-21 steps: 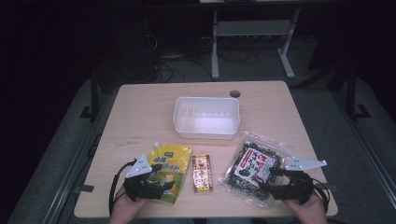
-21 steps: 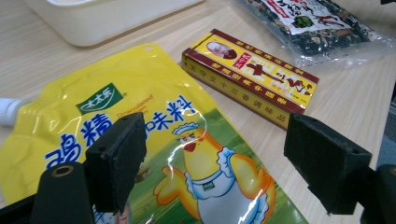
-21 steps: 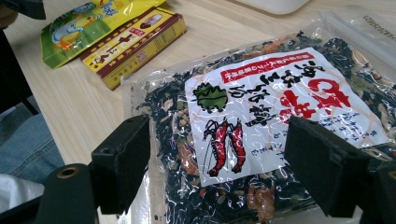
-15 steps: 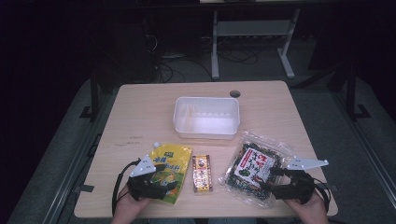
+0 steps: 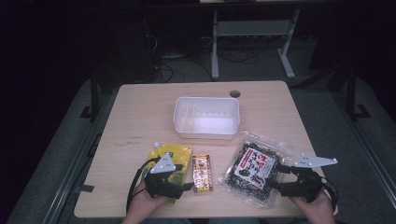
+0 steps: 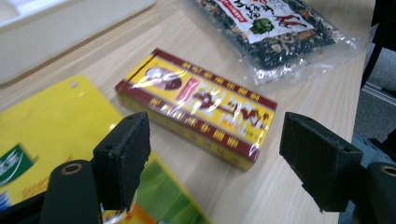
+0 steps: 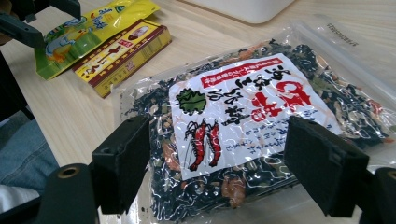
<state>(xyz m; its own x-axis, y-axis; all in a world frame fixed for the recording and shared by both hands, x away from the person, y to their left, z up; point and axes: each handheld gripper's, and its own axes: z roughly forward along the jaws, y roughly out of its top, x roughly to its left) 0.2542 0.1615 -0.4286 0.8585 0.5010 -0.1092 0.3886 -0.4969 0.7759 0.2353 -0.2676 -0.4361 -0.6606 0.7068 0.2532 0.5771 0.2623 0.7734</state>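
High view: vs the earlier frames the left gripper (image 5: 189, 186) has swung its tip toward the yellow box (image 5: 202, 173), sitting lower over the near end of the yellow pouch (image 5: 171, 158); the right gripper (image 5: 275, 179) is about where it was, tip at the near right edge of the seaweed bag (image 5: 252, 167). Box, pouch, bag and the white tub (image 5: 207, 116) have not shifted. Tub is a rounded-corner rectangle of matte plastic, well apart from the packs, on a pale wood-grain table (image 5: 140, 112) with a cable hole at the far edge. Left gripper view: jaws spread wide, nothing between the pads (black, foam-like, rough-edged blocks). Box (image 6: 196, 105) lies flat just ahead of them, a slim rectangular carton in glossy film, yellow face with dark red border; pouch (image 6: 51, 135) is under the left-hand jaw, smooth yellow foil with a punched hang hole; bag (image 6: 275, 28) farther off, crinkled clear film. Right gripper view: jaws also wide apart, holding nothing, hanging over the bag (image 7: 243, 116), a flat clear packet of dark dried flakes with a white printed label showing a red shrimp. Box (image 7: 123, 51) and pouch (image 7: 88, 30) lie side by side beyond it, tub corner (image 7: 243, 7) at top.
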